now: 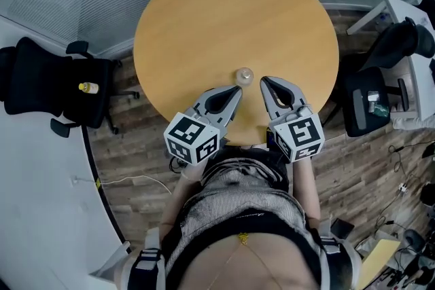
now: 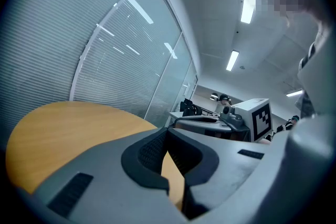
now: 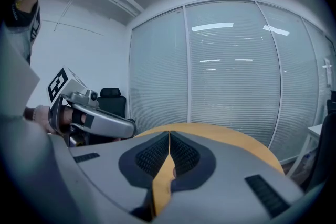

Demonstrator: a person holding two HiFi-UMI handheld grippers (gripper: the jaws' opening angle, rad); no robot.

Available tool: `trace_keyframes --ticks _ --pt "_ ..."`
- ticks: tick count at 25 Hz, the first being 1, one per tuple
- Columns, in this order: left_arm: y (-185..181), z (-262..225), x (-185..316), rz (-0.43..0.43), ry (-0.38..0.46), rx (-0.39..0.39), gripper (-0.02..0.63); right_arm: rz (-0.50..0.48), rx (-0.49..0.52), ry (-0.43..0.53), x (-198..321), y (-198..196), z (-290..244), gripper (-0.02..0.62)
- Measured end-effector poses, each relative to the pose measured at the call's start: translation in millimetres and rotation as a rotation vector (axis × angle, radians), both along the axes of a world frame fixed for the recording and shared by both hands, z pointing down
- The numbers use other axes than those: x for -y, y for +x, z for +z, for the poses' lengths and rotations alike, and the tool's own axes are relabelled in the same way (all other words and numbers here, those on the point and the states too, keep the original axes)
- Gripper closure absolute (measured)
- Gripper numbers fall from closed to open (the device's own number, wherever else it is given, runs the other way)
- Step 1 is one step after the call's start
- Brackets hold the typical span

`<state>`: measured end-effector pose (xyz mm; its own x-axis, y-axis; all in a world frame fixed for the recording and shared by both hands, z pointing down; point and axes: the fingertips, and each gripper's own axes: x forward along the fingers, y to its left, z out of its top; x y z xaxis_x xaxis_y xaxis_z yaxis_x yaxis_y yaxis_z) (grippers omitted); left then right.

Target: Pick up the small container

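So far nothing of the pick-up is done, by my reading: the small container (image 1: 244,76) stands on the round wooden counter (image 1: 204,17), close to its near edge, and neither tool touches it. The left tool (image 1: 236,89) hangs low over the counter with its tip just beside the container on the near-left. The right tool (image 1: 264,81) has its tip just beside the container on the right, so the container sits between the two tips and a little ahead of them. In the left gripper view the left tool's jaws meet at their tips with nothing between them; only bare counter shows through the slot lower down. In the right gripper view the right tool's jaws are likewise pressed together and empty. Neither gripper view shows the container at all. What is left, then, is the whole task: one tool has to spread its jaws, come round the container, close on it and lift it clear. As for writing, I find none to read. The container looks clear and rounded, with no label I can make out. The cubes on the tools carry only black-and-white square markers, not words. The small yellow bottle (image 1: 88,87) on the black chair (image 1: 41,85) at the left is too small for any print to be told.
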<state>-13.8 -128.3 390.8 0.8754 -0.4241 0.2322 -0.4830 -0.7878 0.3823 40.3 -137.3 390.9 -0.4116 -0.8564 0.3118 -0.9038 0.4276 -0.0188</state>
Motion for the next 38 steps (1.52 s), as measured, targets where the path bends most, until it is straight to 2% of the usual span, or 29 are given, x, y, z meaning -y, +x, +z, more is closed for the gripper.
trace_keyframes --ticks 9,16,24,31,38 --pt "-20 6 10 0.011 0.013 0.014 0.601 0.045 -0.028 -0.003 4 9 7 0.575" --pt "-32 8 15 -0.023 -0.006 0.003 0.601 0.028 -0.027 -0.01 14 5 8 0.575" --pt "-13 11 23 -0.115 -0.03 0.011 0.601 -0.07 -0.026 -0.008 25 24 6 0.575" --pt "18 8 20 -0.182 -0.036 0.03 0.601 -0.156 -0.001 0.009 25 54 -2 0.575" --pt "48 0 15 -0.212 0.001 0.025 0.601 -0.242 0.039 0.027 22 73 -8 0.575"
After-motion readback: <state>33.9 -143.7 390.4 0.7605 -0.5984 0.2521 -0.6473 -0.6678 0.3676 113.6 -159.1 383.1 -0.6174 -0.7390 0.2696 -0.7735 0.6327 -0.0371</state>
